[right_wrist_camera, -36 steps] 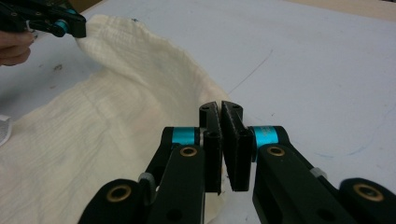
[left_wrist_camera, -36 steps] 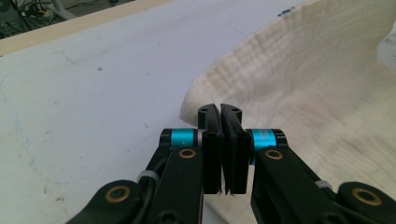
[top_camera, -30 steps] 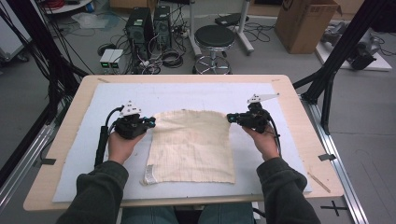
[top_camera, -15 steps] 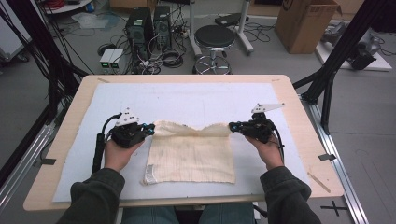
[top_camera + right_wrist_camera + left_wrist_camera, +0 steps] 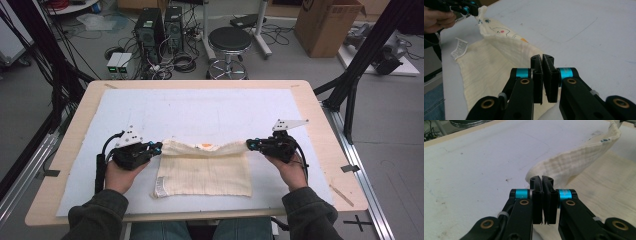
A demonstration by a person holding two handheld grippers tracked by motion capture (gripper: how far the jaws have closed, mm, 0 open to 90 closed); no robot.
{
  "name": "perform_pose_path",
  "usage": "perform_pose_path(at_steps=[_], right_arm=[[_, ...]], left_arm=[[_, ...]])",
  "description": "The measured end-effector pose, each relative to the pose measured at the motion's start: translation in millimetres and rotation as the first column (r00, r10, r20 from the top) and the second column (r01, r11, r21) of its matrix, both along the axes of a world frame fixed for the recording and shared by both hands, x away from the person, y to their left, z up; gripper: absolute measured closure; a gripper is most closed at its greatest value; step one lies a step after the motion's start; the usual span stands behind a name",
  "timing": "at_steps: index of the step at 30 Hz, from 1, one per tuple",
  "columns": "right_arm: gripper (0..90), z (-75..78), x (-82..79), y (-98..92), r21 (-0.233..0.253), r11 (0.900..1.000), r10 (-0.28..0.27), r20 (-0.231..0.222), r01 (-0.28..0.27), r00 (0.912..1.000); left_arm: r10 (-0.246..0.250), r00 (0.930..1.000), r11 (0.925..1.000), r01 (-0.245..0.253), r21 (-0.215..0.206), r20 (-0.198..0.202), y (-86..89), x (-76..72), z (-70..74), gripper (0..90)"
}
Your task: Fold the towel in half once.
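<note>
Cream waffle-weave cloth [image 5: 205,167] is pinched at its far corners, stretched between left hand-held gripper [image 5: 159,146] and right hand-held gripper [image 5: 248,144]; near half is spread on the counter [image 5: 200,107].

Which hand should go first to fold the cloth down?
Neither is clearly ahead. The left gripper and right gripper each pinch a far corner of the cloth, lifted level with each other. The near edge lies flat, so probably both should move toward the person together.
</note>
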State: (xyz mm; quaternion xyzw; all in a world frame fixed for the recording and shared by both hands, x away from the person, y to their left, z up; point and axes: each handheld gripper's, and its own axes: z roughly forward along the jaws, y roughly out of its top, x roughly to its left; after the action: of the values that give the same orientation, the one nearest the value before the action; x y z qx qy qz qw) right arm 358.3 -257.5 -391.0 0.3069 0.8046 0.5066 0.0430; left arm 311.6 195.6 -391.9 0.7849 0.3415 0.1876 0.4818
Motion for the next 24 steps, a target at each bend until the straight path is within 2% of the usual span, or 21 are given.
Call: perform_pose_path(at_steps=[8, 11, 13, 15, 19, 24], right_arm=[[86.9, 3.6, -9.6, -2.4, 0.002, 1.0, 0.011, 0.02, -0.011, 0.9997], [86.9, 1.7, -14.5, -2.0, -0.019, 1.0, 0.014, 0.012, -0.014, 0.9998], [86.9, 0.1, -17.7, -1.2, -0.022, 1.0, 0.016, 0.008, -0.016, 0.9998], [86.9, -1.2, -21.2, 0.4, -0.026, 0.999, 0.022, 0.018, -0.022, 0.9996], [86.9, -3.4, -26.7, 1.6, -0.034, 0.999, 0.031, 0.024, -0.03, 0.9992], [86.8, -9.0, -33.2, 2.2, -0.054, 0.998, 0.038, 0.008, -0.037, 0.9992]], left_arm=[[-0.01, 0.9999, 0.9999, 0.01, -0.006, 0.004, 5.1, -10.8, -1.8, 86.8], [-0.011, 0.9999, 0.9999, 0.011, -0.001, 0.0, 7.8, -14.1, -4.5, 86.8], [-0.007, 1.0, 0.9999, 0.007, -0.014, 0.006, 8.2, -16.8, -5.9, 86.8], [-0.007, 0.9999, 0.9999, 0.007, -0.01, 0.008, 8.1, -19.5, -7.4, 86.8], [-0.018, 0.9998, 0.9998, 0.018, -0.007, -0.001, 9.8, -25.9, -12.7, 86.8], [-0.03, 0.9993, 0.9995, 0.03, -0.008, -0.022, 9.6, -32.8, -21.9, 86.7]])
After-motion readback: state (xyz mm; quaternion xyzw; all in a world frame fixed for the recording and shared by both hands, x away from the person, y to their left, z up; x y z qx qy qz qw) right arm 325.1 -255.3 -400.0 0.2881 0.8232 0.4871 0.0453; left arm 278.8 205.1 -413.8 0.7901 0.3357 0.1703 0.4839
